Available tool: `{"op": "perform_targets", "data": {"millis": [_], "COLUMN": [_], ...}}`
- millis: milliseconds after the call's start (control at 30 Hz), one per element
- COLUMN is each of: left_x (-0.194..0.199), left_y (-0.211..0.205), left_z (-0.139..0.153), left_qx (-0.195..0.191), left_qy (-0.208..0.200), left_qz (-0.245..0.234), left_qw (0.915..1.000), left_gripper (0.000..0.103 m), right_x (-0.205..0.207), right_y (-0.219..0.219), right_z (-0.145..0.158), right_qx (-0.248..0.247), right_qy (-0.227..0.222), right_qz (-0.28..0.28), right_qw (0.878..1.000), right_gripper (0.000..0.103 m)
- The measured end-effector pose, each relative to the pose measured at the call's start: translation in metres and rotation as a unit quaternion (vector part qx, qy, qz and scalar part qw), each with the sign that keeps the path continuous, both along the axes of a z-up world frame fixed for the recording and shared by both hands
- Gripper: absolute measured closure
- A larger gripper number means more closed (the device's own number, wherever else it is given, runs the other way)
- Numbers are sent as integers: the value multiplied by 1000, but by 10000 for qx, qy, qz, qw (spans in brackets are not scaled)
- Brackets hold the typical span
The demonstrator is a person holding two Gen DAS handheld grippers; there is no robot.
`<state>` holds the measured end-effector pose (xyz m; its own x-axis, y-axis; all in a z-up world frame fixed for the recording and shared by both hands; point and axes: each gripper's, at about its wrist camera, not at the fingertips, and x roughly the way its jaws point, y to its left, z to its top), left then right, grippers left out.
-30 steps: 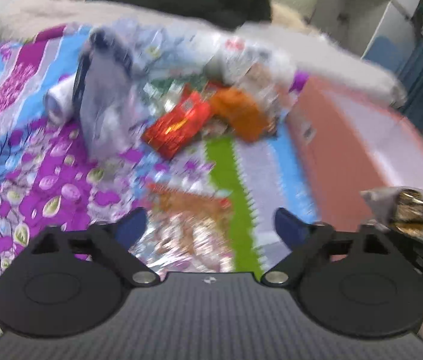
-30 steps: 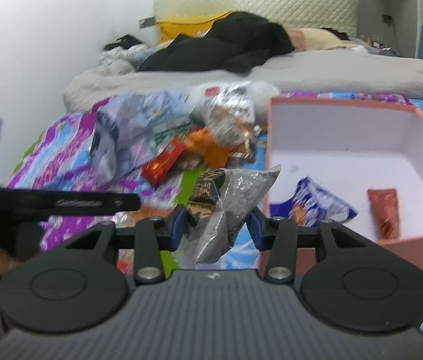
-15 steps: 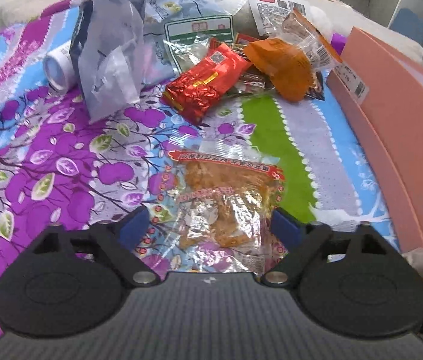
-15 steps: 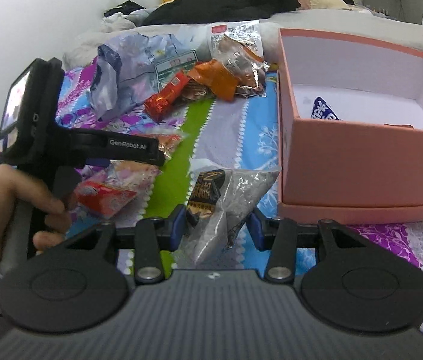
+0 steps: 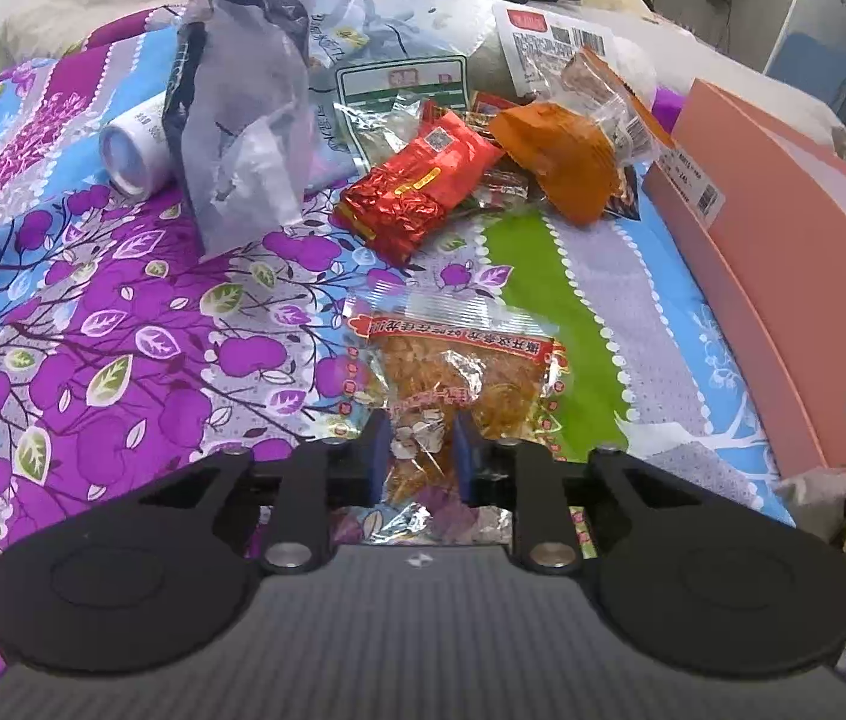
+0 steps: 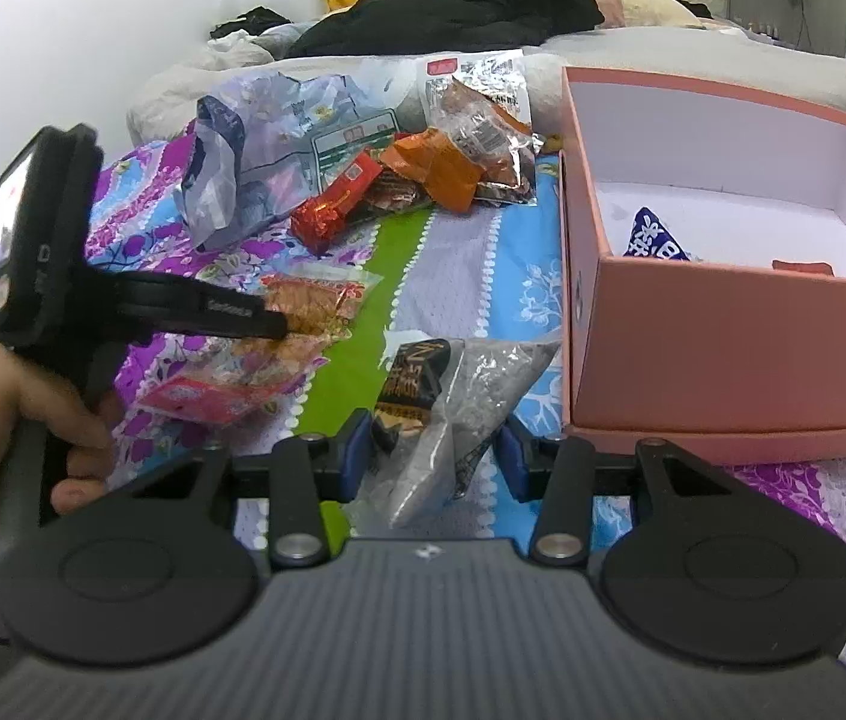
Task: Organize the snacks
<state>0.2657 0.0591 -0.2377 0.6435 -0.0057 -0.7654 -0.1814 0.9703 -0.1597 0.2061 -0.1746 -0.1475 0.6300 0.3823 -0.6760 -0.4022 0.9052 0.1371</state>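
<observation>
My left gripper (image 5: 417, 456) is shut on a clear snack packet with orange contents and a red border (image 5: 459, 366), which lies on the floral bedspread. The same packet shows in the right wrist view (image 6: 315, 300) under the left gripper's fingers (image 6: 243, 318). My right gripper (image 6: 432, 459) is shut on a silver and black snack bag (image 6: 453, 408), held low beside the pink box (image 6: 723, 324). The box holds a blue packet (image 6: 657, 240) and a red packet (image 6: 801, 267).
A pile of snacks lies further up the bed: a red foil pack (image 5: 417, 192), an orange bag (image 5: 561, 162), a grey plastic bag (image 5: 243, 120) and a white tube (image 5: 129, 150). A pink packet (image 6: 213, 396) lies near the hand. Dark clothes (image 6: 453, 6) lie behind.
My left gripper has closed on the orange snack packet; it was open half a second ago. My right gripper has lowered with its bag beside the pink box.
</observation>
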Motion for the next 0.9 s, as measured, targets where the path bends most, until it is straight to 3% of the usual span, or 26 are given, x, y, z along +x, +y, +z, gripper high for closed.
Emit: {"op": "perform_targets", "data": {"millis": [467, 500, 667, 833, 900], "left_x": [-55, -59, -79, -82, -83], "left_y": [5, 5, 8, 36, 45], "left_z": [17, 19, 26, 13, 8], "left_qx": [-575, -594, -733, -1229, -1476], "left_qy": [-149, -153, -193, -80, -21], "left_qz": [17, 7, -54, 410, 553], "left_qw": [9982, 9981, 9971, 9915, 9875], "left_gripper": [97, 102, 102, 100, 92], "right_x": [3, 3, 2, 1, 0], "right_y": [17, 19, 27, 37, 43], "right_z": [-2, -3, -11, -16, -18], "right_qx": [11, 7, -59, -33, -51], "right_qy": [21, 31, 118, 102, 51], "right_qz": [154, 168, 228, 346, 447], "right_qw": [9999, 9999, 9997, 9993, 9990], "right_gripper": [56, 56, 56, 56, 56]}}
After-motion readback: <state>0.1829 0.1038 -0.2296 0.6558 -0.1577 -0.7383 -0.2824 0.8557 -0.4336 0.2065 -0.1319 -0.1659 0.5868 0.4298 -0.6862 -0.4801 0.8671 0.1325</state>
